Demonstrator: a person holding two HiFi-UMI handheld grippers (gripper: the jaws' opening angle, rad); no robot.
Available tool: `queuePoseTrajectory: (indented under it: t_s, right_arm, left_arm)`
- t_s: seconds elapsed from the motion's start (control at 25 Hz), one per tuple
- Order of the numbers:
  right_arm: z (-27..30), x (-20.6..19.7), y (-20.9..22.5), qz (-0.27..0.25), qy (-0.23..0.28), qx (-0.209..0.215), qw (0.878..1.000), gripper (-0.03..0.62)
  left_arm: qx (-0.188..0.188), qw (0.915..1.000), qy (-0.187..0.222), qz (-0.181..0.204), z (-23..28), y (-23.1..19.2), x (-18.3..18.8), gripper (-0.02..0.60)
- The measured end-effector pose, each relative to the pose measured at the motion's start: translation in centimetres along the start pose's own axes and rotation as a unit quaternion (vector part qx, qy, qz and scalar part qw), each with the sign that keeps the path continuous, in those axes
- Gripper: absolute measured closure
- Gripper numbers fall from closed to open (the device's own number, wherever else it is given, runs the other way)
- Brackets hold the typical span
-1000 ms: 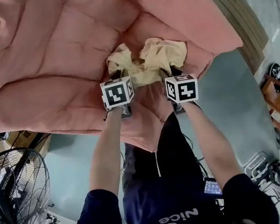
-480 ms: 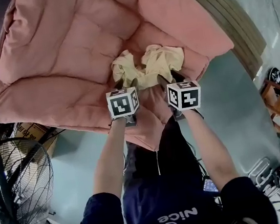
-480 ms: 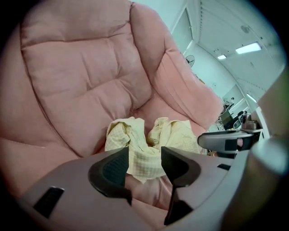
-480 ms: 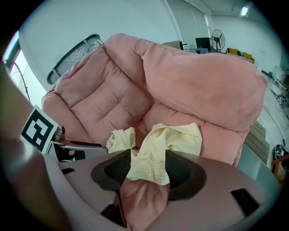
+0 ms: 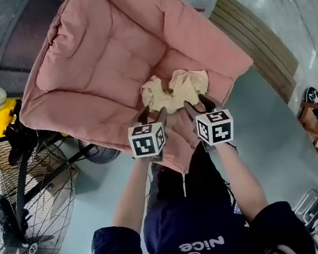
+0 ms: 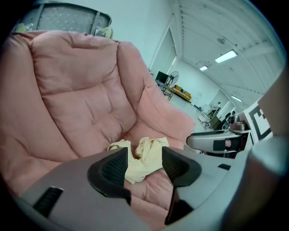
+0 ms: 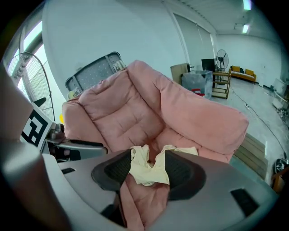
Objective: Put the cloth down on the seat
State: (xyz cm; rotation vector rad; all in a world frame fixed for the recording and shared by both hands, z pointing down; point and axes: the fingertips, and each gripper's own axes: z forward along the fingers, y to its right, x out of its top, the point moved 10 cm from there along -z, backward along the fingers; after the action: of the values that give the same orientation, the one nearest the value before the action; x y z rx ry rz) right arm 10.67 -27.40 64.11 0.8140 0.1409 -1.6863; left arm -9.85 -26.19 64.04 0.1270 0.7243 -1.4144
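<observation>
Crumpled pale-yellow cloth (image 5: 175, 90) lying on pink armchair seat (image 5: 104, 72); left hand-held gripper (image 5: 153, 113) and right hand-held gripper (image 5: 195, 102) near cloth; both jaws just opened wide, holding nothing

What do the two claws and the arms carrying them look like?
Left claw and right claw match: grey bodies, black ribbed pads, each bearing a white cube with black square markers. Arms are bare below short dark navy sleeves.
</observation>
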Motion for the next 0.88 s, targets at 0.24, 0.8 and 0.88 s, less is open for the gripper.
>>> queuePoseTrajectory:
  t_s: [0.24, 0.8, 0.88]
  right_arm:
    - [-5.3, 1.1, -3.5, -0.031, 0.044, -0.007, 0.999, 0.379]
    - [-17.7, 1.8, -11.8, -0.068, 0.168, 0.007, 0.983, 0.379]
    - [-19.6, 1.9, -12.3, -0.067, 0.187, 0.011, 0.98, 0.379]
  left_arm:
    - [-0.027, 0.9973, 0.06, 0.031, -6.1, 1.9, 1.1, 0.331]
    - [-0.111, 0.9781, 0.169, 0.049, -19.9, 6.2, 1.2, 0.331]
    - [-0.111, 0.9727, 0.196, 0.057, -22.2, 7.1, 1.4, 0.331]
